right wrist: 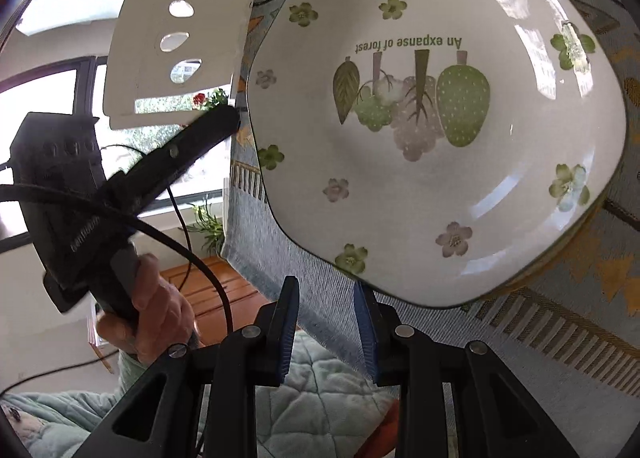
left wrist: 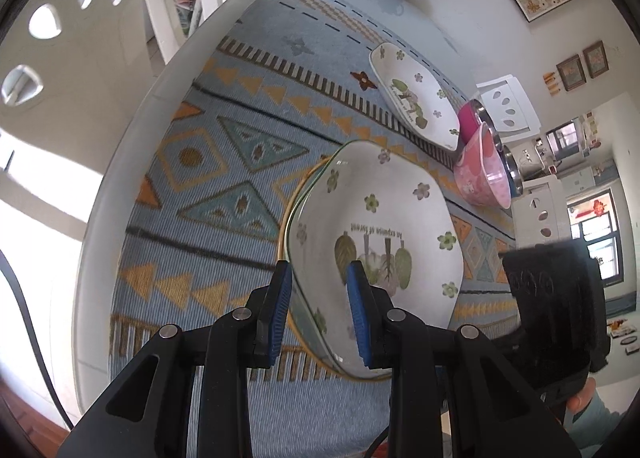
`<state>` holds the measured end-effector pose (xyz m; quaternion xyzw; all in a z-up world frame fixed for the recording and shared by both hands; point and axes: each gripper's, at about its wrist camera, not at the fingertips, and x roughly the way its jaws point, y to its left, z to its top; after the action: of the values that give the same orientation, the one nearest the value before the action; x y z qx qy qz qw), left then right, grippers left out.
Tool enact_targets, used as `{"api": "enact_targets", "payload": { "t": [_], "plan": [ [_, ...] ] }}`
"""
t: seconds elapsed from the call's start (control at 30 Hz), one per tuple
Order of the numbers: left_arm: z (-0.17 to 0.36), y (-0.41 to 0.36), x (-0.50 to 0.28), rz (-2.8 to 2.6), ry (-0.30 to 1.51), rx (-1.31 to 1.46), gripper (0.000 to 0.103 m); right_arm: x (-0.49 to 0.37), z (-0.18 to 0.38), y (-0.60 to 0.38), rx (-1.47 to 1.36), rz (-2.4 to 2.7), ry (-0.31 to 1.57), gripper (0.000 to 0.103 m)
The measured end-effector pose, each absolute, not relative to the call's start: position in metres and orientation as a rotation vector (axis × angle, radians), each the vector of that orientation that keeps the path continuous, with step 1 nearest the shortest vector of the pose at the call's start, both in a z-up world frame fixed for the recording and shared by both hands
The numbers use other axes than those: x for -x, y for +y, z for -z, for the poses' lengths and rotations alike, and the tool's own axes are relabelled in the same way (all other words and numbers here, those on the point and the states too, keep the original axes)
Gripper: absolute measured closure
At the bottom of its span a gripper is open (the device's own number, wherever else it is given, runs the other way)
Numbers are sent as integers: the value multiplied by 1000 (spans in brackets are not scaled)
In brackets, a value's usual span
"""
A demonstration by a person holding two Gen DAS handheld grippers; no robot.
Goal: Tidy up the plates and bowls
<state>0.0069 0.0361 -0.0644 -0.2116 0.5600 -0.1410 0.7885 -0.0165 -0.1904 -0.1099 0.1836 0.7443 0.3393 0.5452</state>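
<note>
The left gripper [left wrist: 320, 310] is clamping the near rim of the flowered plate [left wrist: 384, 225], probably to carry it to a stack. Right of that plate, the right gripper [right wrist: 326, 322] is hanging with jaws apart, gripping nothing. Beyond the plate, a second plate [left wrist: 416, 97] and a pink bowl [left wrist: 480, 173] are sitting on the tablecloth [left wrist: 208, 177], not blocking anything.
</note>
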Motion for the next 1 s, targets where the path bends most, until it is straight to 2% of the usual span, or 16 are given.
{"api": "enact_targets", "payload": {
  "t": [0.1, 0.37, 0.43, 0.53, 0.67, 0.8, 0.93, 0.97, 1.0],
  "plan": [
    [56, 37, -22, 336, 1184, 462, 77, 21, 94, -199, -417, -827, 1725, 75],
    [23, 24, -85, 389, 1088, 469, 77, -28, 20, -252, -416, -630, 1392, 75],
    [17, 15, -102, 398, 1074, 464, 66, -48, 6, -270, -450, -564, 1316, 75],
    [14, 0, -124, 399, 1079, 454, 66, -78, -2, -297, -526, -471, 1246, 75],
    [22, -16, -152, 409, 1124, 450, 65, -122, -6, -317, -593, -365, 1239, 74],
    [39, -30, -177, 399, 1183, 456, 65, -165, -6, -329, -535, -306, 1229, 73],
    [52, -39, -194, 389, 1214, 471, 65, -206, -3, -322, -383, -274, 1248, 66],
    [55, -41, -198, 386, 1226, 475, 65, -215, 1, -326, -356, -262, 1257, 59],
    [59, -43, -203, 383, 1241, 480, 65, -222, 5, -326, -327, -242, 1269, 57]
  ]
}}
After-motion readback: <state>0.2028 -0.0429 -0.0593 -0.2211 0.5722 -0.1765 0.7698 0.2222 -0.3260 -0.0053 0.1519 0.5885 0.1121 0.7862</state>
